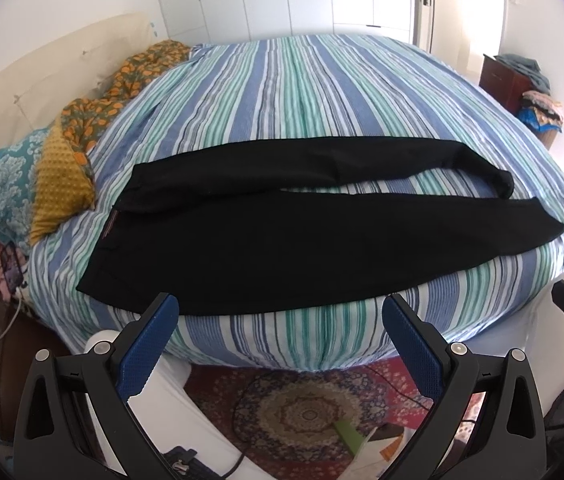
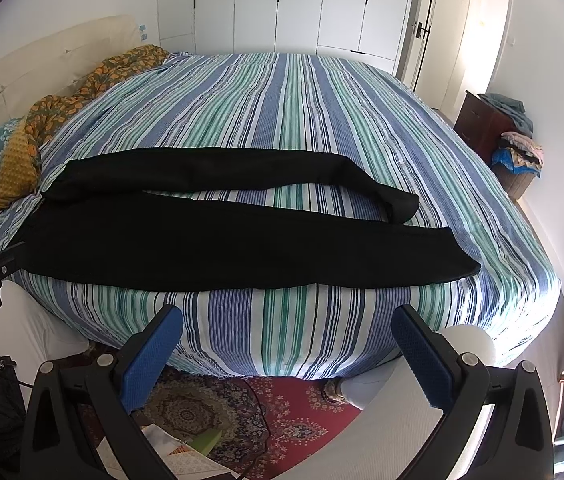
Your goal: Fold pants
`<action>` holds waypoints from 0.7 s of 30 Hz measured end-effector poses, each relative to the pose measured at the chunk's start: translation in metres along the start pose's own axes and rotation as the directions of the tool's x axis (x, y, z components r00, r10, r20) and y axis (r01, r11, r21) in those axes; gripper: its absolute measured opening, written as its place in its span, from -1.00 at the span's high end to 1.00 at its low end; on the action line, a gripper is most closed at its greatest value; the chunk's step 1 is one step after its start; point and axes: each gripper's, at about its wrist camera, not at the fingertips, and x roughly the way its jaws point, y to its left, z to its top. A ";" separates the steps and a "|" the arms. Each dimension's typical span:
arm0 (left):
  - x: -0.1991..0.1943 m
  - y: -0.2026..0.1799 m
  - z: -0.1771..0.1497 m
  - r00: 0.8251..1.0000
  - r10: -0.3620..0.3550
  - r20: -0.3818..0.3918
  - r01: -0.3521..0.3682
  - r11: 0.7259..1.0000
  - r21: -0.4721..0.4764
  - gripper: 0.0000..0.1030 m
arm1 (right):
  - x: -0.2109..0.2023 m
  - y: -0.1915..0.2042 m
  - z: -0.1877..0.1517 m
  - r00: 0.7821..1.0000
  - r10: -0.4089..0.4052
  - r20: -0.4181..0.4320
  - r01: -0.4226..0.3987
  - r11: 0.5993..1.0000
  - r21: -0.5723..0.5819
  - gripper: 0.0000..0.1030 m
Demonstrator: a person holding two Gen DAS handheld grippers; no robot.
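1. The pants [image 1: 282, 236] are laid flat on the striped bed [image 1: 301, 92], just ahead of and slightly above both grippers.
2. Their long axis runs crosswise to the fingers: the waistband [image 1: 108, 228] is pointed left, the leg ends [image 2: 457, 252] right.
3. The waistband is lain nearer the left gripper [image 1: 280, 308], the cuffs nearer the right gripper [image 2: 287, 322].
4. Both grippers are held wide open and nothing is gripped.
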 end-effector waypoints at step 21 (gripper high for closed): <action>-0.004 0.001 0.000 0.998 -0.065 0.021 0.066 0.998 -0.015 -0.98 | -0.003 0.016 -0.001 0.996 0.090 0.016 -0.089 0.994 -0.069 -1.00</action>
